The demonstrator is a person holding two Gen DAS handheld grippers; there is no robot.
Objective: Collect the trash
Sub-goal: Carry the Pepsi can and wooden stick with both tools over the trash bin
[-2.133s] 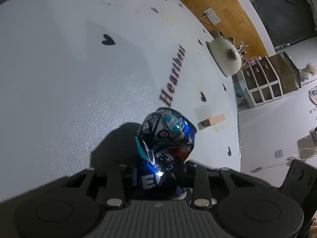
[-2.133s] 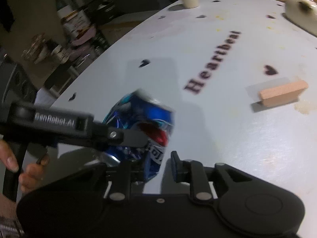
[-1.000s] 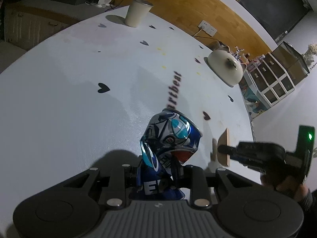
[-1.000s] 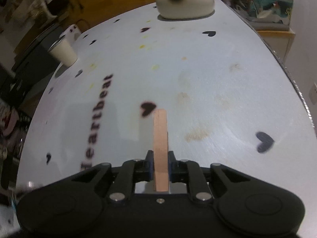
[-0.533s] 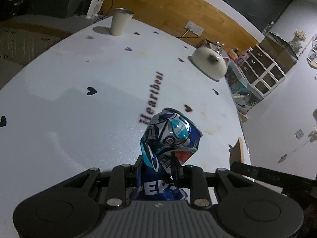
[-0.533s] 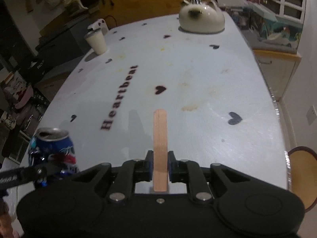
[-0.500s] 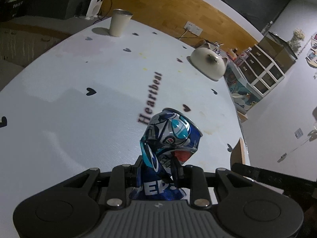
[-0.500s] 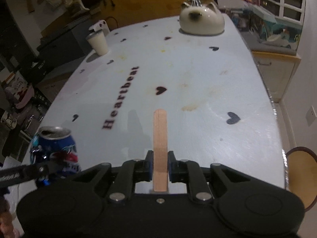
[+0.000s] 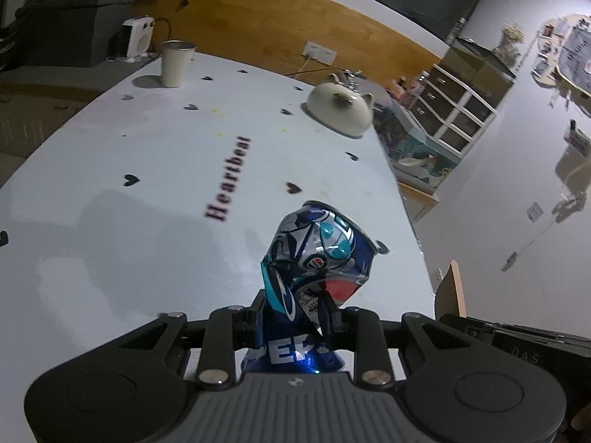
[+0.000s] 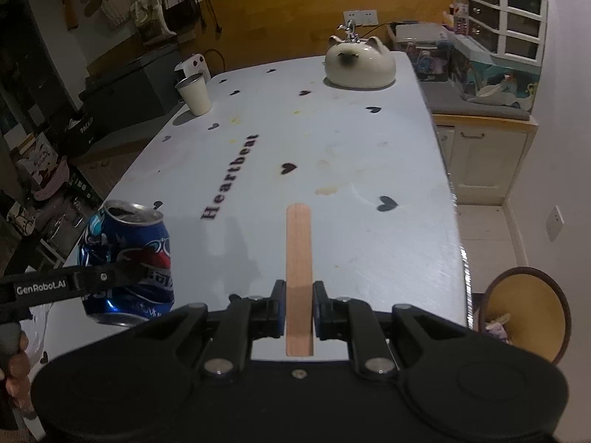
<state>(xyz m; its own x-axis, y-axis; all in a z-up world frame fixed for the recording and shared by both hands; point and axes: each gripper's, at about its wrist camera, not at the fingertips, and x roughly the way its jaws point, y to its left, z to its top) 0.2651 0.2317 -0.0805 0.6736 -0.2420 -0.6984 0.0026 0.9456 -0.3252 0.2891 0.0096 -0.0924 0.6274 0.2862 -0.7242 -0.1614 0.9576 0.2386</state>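
Above the white table [image 10: 369, 251], left hand-held gripper [image 9: 293, 312] clamps crushed can [image 9: 317, 258]; right hand-held gripper [image 10: 299, 304] pinches wooden stick [image 10: 298, 258].

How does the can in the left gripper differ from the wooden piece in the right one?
The can is blue printed metal, dented and crumpled; the wooden piece is plain, flat and straight. The can stands upright in its grip; the wood points forward along the fingers. Both are clamped and held above the table.
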